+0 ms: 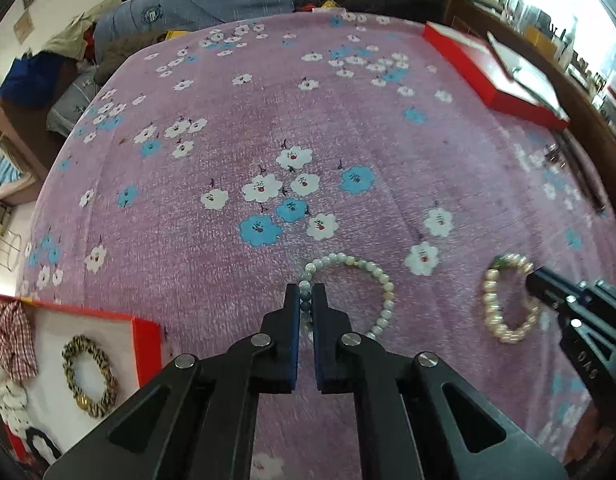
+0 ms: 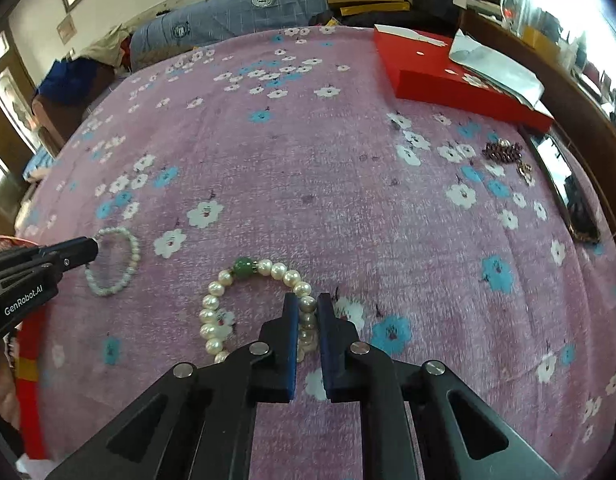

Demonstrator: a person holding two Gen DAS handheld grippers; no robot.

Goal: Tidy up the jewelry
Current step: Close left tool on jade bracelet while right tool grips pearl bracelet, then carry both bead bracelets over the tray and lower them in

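We pinch the pale bead bracelet in our left tongs; right tongs pinch the pearl bracelet, both flat on the bedspread.

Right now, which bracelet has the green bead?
On the pink flowered bedspread lie two pale bead bracelets. The pearl bracelet pinched by the right gripper carries one green bead; the pale-green bracelet has none.
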